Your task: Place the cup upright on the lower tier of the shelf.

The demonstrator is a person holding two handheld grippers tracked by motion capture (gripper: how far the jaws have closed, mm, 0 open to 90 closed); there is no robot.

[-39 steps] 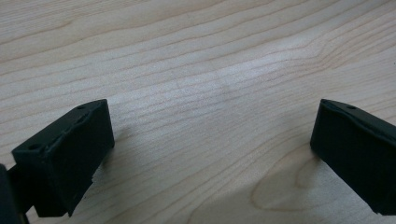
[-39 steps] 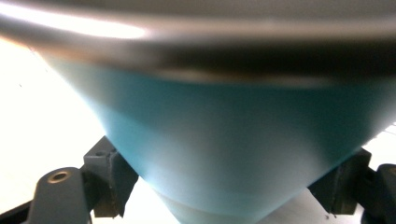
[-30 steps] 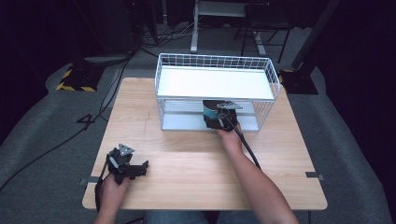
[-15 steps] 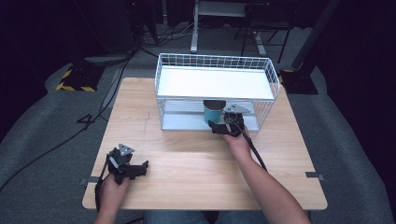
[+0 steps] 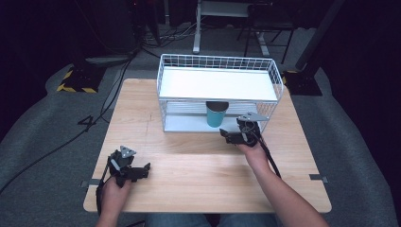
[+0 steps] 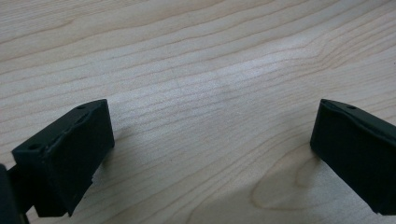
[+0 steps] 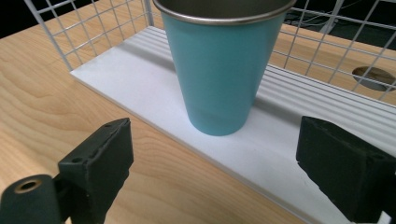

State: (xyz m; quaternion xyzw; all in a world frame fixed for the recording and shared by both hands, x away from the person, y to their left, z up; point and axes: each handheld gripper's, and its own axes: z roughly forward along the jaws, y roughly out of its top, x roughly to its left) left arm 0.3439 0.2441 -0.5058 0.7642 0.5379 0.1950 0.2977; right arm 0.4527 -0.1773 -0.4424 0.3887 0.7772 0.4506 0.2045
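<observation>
On the far half of the wooden table (image 5: 189, 161) stands one white wire rack (image 5: 218, 90) with two levels: a flat white upper shelf (image 5: 217, 84) and a ribbed white lower shelf (image 7: 299, 116). One teal cup (image 5: 216, 115) with a metal rim stands upright on the lower shelf, close to its front edge and about in the middle of its length. In the right gripper view the cup (image 7: 223, 65) is straight ahead and apart from both jaws.

Two grippers are over the table, each held by one hand. The right gripper (image 5: 228, 136) is just in front of the rack's front edge, toward the right side of the table, and it points to the cup. Its jaws are spread wide and nothing is between them. The left gripper (image 5: 142, 171) is near the front left corner of the table, well apart from the rack. In the left gripper view its jaws also stand wide apart, with bare wood between them, and they grip nothing.

Between the rack and the front edge, the table surface is free across its middle. The rack's front side is open, while wire mesh closes its back and ends.
</observation>
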